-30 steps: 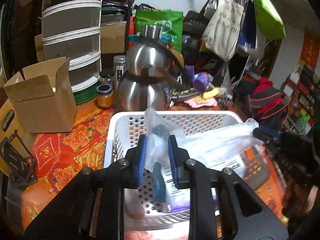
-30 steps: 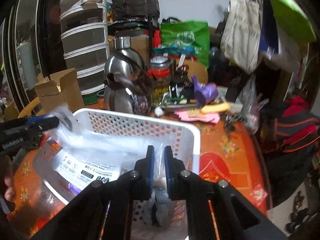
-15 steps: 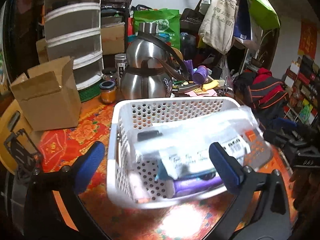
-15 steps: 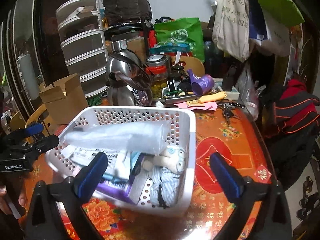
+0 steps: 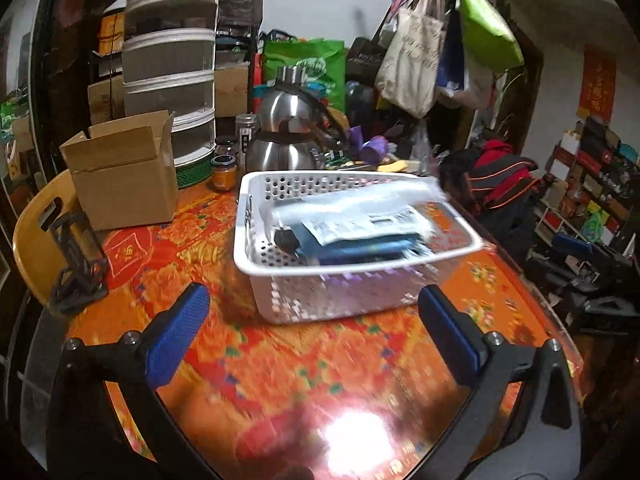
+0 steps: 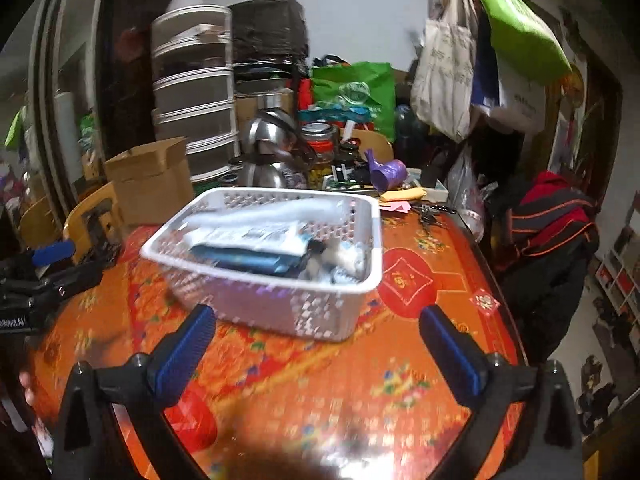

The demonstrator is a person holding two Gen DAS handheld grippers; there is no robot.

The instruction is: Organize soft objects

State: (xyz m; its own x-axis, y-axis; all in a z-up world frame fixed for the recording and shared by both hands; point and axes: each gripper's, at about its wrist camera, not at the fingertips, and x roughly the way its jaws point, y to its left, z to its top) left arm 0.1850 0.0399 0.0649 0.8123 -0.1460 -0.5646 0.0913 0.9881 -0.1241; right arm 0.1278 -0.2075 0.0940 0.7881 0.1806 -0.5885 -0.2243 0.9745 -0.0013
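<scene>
Table: orange floral tablecloth (image 5: 304, 364), cluttered room behind.
Basket: white perforated plastic basket (image 5: 256, 240) holds clear-bagged soft packages (image 5: 360, 224).
Change: left gripper (image 5: 316, 340) and right gripper (image 6: 320, 348) released, backed away, jaws spread empty.
Meaning: placement looks finished.

The left gripper (image 5: 314, 332) fills the lower part of the left wrist frame with its jaws spread wide, and nothing is between the blue pads (image 5: 176, 334). The right gripper (image 6: 316, 350) has the same pose in the lower part of its own frame, jaws wide apart and holding nothing (its blue pads (image 6: 450, 354) face inward). In the right wrist frame the left gripper also shows at the left edge, with some fingers of a hand (image 6: 28, 388) below it
</scene>
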